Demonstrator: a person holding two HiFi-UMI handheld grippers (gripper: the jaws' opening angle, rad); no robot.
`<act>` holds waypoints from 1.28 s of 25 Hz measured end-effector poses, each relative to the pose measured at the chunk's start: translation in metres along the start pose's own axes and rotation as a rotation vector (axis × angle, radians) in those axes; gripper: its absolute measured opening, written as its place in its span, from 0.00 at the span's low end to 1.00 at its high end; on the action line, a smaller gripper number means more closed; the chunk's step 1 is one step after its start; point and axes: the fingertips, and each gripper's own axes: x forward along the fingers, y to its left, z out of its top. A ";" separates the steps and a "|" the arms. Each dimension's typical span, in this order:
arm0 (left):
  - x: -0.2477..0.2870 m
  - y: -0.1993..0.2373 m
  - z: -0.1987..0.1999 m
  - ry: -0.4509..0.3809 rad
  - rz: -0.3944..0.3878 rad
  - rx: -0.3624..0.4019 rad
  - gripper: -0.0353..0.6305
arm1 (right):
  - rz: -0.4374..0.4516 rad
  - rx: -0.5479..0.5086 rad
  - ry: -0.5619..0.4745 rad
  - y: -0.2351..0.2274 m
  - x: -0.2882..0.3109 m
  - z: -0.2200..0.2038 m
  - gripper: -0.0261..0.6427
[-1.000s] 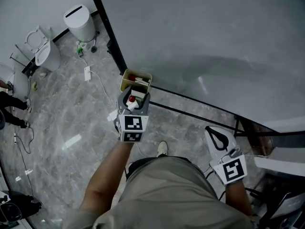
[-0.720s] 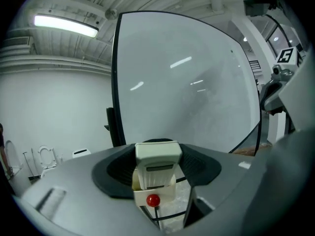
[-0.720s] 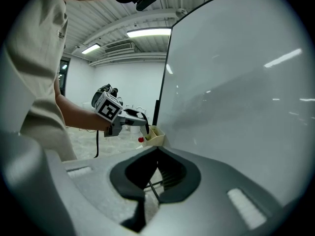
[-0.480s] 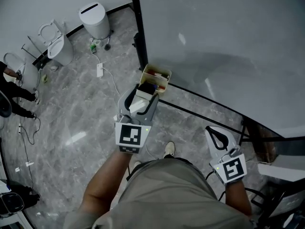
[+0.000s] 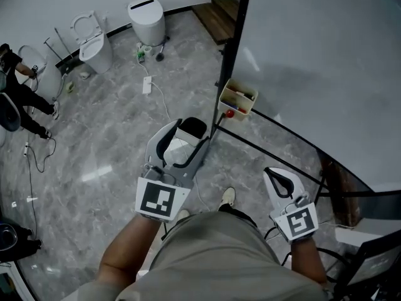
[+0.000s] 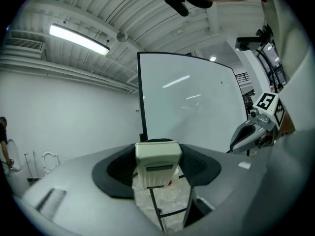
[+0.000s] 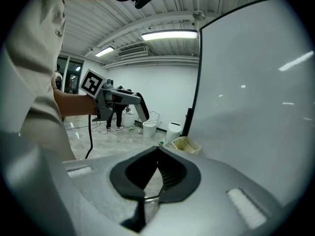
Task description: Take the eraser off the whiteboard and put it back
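Observation:
My left gripper [image 5: 187,132] is shut on the eraser [image 5: 181,145], a cream-white block with a dark felt face. In the left gripper view the eraser [image 6: 157,163] stands upright between the black pads, and the whiteboard [image 6: 192,102] rises beyond it. The whiteboard [image 5: 319,61] fills the right of the head view. A yellow tray [image 5: 237,99] with markers hangs on its black frame, apart from the eraser. My right gripper [image 5: 279,179] is shut and empty near my right hip. In the right gripper view its jaws [image 7: 157,156] meet, with the whiteboard [image 7: 256,107] and the tray [image 7: 186,144] ahead.
The whiteboard's black stand bars [image 5: 276,152] run over the marble floor near my feet. Two toilets [image 5: 94,42], a white bin [image 5: 146,19], floor cables [image 5: 156,96] and wooden steps [image 5: 216,14] lie at the back. A person in black [image 5: 19,96] stands at far left.
My left gripper has pulled back and up from the yellow tray, still shut on the eraser. The whole view has slid along the board's edge. My right gripper stayed shut.

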 end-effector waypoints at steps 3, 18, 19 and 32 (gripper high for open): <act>-0.045 0.012 0.009 -0.022 -0.003 -0.021 0.47 | 0.023 -0.011 0.002 0.034 0.006 0.011 0.04; -0.212 0.065 0.019 -0.054 -0.009 -0.045 0.47 | 0.051 -0.054 -0.009 0.160 0.025 0.050 0.04; -0.219 0.067 0.020 -0.057 -0.014 -0.048 0.47 | 0.052 -0.057 -0.009 0.167 0.025 0.052 0.04; -0.229 0.063 0.015 -0.076 -0.065 -0.057 0.47 | 0.026 -0.042 -0.001 0.177 0.026 0.044 0.04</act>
